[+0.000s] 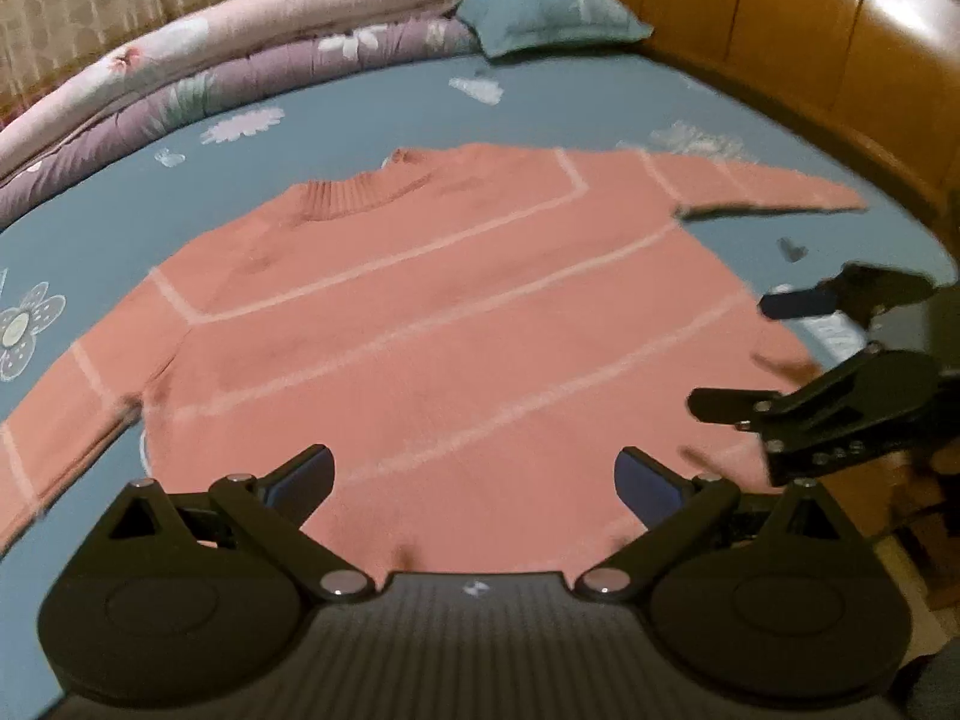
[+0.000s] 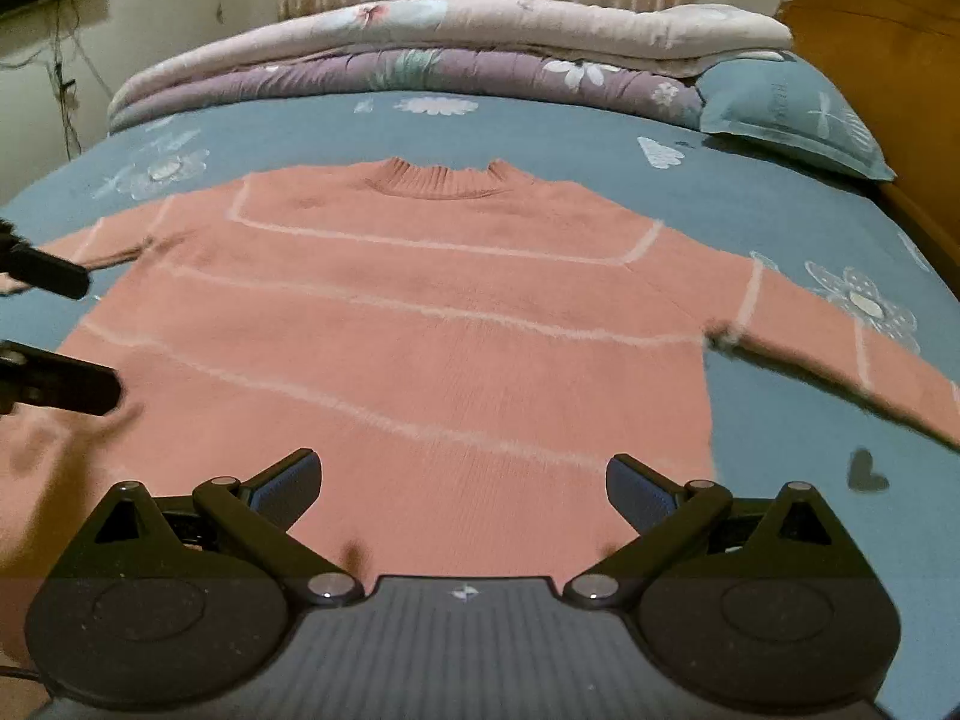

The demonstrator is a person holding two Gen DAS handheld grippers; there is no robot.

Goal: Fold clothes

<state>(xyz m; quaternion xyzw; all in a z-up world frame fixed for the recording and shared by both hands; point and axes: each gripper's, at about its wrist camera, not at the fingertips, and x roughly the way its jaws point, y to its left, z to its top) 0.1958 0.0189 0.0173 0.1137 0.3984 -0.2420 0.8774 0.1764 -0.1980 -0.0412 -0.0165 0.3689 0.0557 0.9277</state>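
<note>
there, sweater (image 1: 420, 324) before spread left gripper (image 1: 474, 486)

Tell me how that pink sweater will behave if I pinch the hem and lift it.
The sweater looks like soft ribbed knit lying flat, so it will likely droop and fold rather than hold shape. The spread sleeves would probably trail behind. Its fuzzy surface suggests open grippers, left and right, should grip without slipping.

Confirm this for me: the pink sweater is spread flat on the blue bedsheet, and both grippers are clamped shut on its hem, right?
Not quite. The pink sweater does lie flat on the blue bedsheet, but both wrist views show the left gripper and right gripper open, holding nothing.
</note>
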